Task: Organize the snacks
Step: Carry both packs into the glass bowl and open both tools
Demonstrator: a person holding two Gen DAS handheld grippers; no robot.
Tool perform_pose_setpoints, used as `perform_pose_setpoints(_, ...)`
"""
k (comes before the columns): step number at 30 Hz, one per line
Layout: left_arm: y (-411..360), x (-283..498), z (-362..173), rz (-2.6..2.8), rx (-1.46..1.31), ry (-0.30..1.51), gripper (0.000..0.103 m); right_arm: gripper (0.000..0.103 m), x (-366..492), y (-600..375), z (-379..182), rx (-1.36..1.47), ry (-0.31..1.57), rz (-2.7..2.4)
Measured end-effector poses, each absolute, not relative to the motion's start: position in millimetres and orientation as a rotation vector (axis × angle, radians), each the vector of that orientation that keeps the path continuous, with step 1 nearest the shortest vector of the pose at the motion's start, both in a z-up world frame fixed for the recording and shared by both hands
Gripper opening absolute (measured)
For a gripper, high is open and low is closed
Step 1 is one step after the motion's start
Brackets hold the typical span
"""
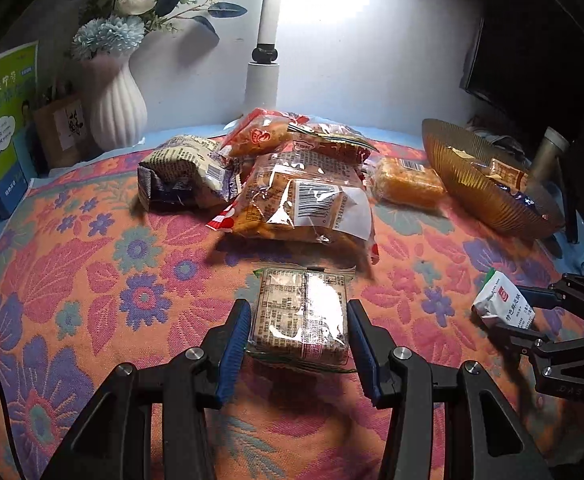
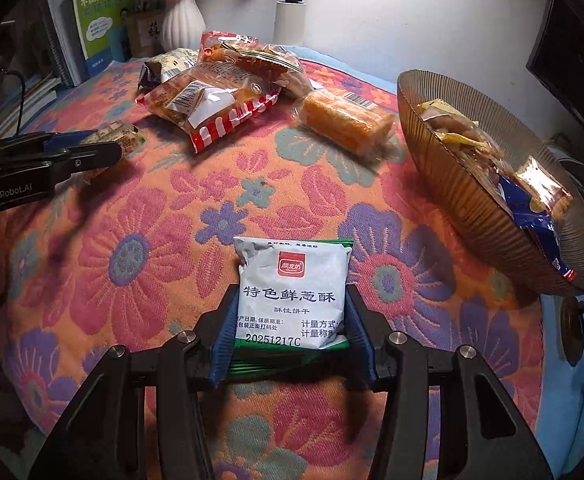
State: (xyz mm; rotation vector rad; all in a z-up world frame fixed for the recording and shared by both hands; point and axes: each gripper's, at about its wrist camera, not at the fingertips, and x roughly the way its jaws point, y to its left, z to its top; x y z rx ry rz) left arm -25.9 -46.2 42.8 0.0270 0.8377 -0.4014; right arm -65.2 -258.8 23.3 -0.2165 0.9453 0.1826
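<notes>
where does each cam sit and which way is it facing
Left wrist: sits on the left gripper, looking down along its fingers at a clear-wrapped snack it grips; the right gripper shows at the right edge.
Right wrist: sits on the right gripper, holding a white biscuit packet; the left gripper shows at left.
Shared: snack pile, ribbed bowl, floral cloth.

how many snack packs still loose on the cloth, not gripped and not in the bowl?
4 visible: grey newsprint-style pack at the pile's left, red bread pack on top, barcode bread pack in front, orange cake bar beside the bowl. More may be hidden under the pile.
</notes>
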Motion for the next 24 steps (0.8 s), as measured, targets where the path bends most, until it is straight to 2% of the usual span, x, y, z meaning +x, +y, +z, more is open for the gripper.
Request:
perform_pose_setpoints(7, -92, -42, 76, -0.509, 0.1, 0.793, 0.047, 0.048, -90, -300, 33, -0.065, 0.974, 0.158)
perform_pose_setpoints(13, -146, -35, 126, -0.631, 0.138, 0.725, 0.047, 0.048, -109, -337, 72, -0.014, 0.88, 0.072)
perform_pose_setpoints(24, -241, 20, 166, -0.72, 0.162, 0.729, 0.047, 0.048, -70, -410, 133, 0.057, 0.739, -0.101)
